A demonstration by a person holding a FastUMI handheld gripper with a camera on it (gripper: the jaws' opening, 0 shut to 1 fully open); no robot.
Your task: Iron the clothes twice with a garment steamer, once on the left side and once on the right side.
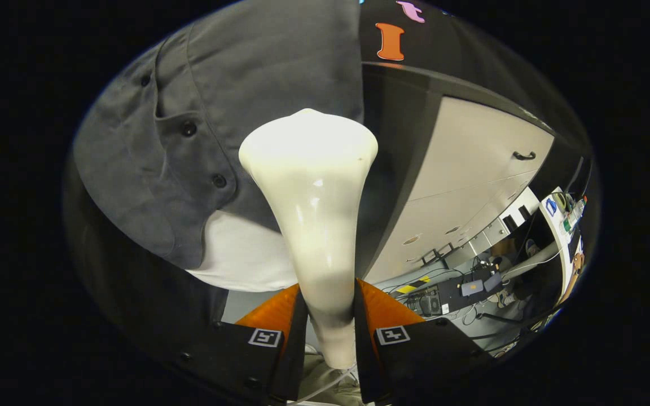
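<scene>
Your gripper [329, 332] has both fingers pressed tight on the thin neck of the steamer [309, 197]. You hold it low on the neck so the wide white head sticks out far ahead of the fingers and can get to the cloth first. A thin hose runs down from the bottom of the neck, between the fingers.

The shirt [218, 113] hangs just past the head. It is grey, with a row of dark buttons [188, 129] down the front, left of the head. The head sits over the right part of the shirt, close to its right edge. I cannot tell if the head is touching the cloth or is just in front of it. Something white [246, 254] shows below the shirt's hem, and I cannot tell what it is.

The shirt hangs up straight so the steam can smooth it from top to bottom. I think you are working on the right side now, low on the shirt. I cannot tell how much of the job is done.

Far off to the right is a pale cabinet [471, 169] with a dark handle [523, 155]. Its doors are shut, so what is inside is hidden. Past it, on the floor, lie wires and small boxes [460, 290]. They are well away from the shirt.
</scene>
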